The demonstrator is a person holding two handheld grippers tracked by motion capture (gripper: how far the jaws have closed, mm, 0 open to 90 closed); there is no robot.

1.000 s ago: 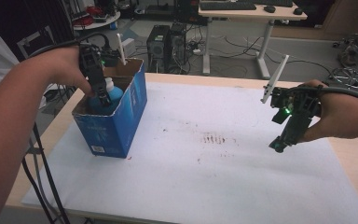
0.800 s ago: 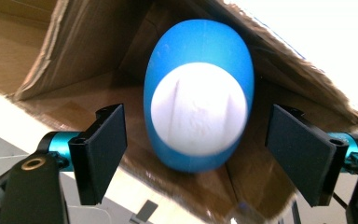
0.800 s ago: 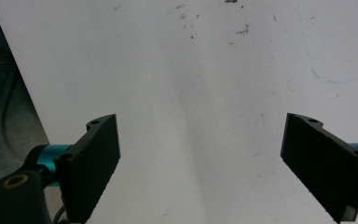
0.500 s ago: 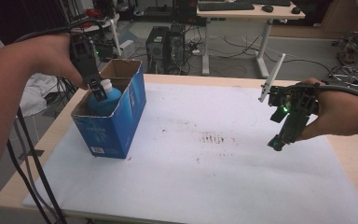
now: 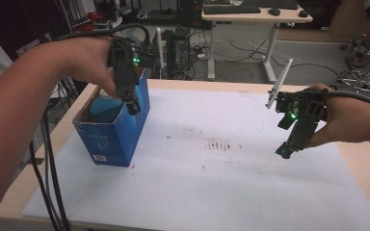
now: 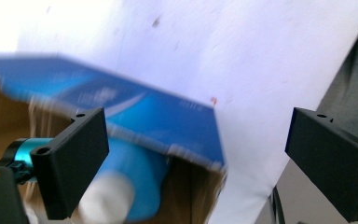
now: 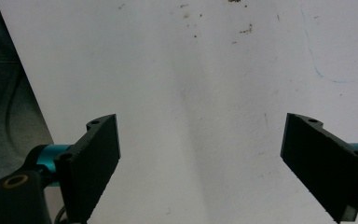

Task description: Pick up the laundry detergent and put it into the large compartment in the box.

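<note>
1. The left gripper [image 5: 131,103] hovers over the open blue box [image 5: 115,132], which stands at about 9 o'clock on the white sheet [image 5: 212,192]. Its jaws have just been opening and now stand spread wide with nothing between them — the left gripper view shows bare sheet in the gap.
2. The blue bottle [image 6: 135,175] sits inside the box, white cap [image 6: 105,200] pointing up toward the camera, below the left jaw. Looks dropped off rather than held.
3. Risk one: the box looks light cardboard with a ragged rim. If the gripper swings sideways while this low, a jaw could clip the rim and tip or drag the whole box toward the sheet's 9 o'clock edge.
4. Risk two: the bottle seems to lean against a wall rather than lie flat, so a knock could make it shift or roll the box over.
5. The right gripper [image 5: 285,151] hangs over at 3 o'clock, well apart from the box, jaws spread and empty above bare sheet. No trouble there — unless its trailing cable [image 5: 361,96] snags on a move across.
6. The left cables [image 5: 48,159] hang near the box too; a tug could nudge it.
</note>
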